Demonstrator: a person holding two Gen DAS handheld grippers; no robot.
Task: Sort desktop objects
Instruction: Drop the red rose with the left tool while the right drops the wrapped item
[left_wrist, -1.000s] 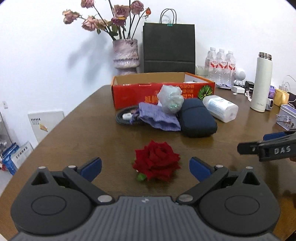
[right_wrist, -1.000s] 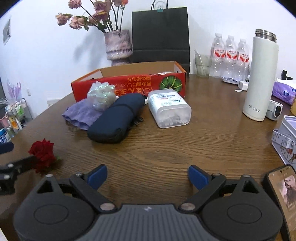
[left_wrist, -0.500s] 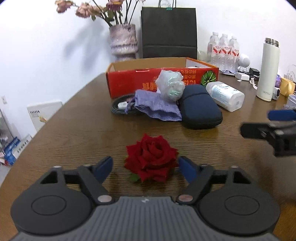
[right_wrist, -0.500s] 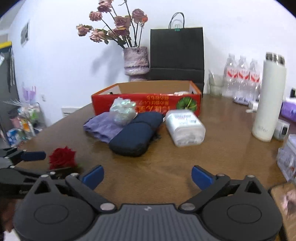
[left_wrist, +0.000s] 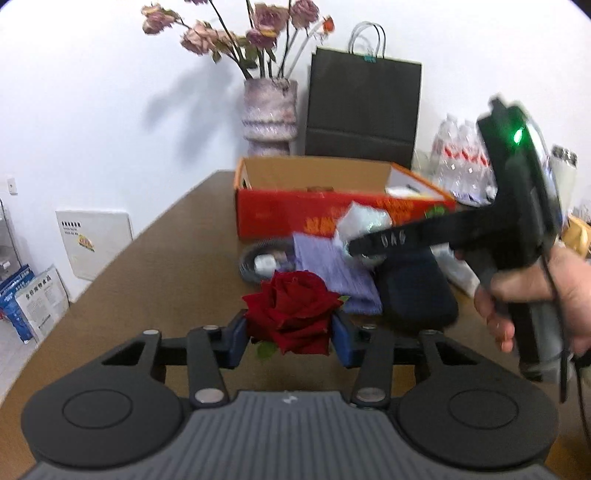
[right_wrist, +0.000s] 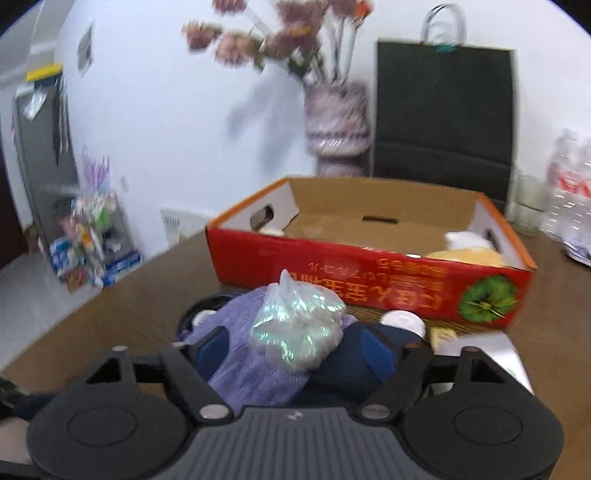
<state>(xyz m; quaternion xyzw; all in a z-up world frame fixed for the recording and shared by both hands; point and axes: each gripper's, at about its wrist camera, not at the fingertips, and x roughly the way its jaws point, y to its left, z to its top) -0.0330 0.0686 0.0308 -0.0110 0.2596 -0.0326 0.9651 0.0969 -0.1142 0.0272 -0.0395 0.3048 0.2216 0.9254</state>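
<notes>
Two pale items (right_wrist: 466, 248) in red box (right_wrist: 369, 275), left tongs (left_wrist: 290, 334) gripping rose (left_wrist: 291, 314)

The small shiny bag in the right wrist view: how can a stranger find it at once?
Find the red cardboard box on the brown table. In front of it lies a pile: purple cloth, dark blue case. The iridescent bag sits on top, between the open right gripper's fingers; only it glitters.

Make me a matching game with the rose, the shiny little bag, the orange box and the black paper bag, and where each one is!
Things:
1. red rose
2. shiny bag
3. orange box
4. black paper bag

Places:
A. against the wall beside the vase
B. on the purple cloth
C. squeezed in the left claw
D. open, behind the pile

Pairs: 1-C, 2-B, 3-D, 4-A
</notes>
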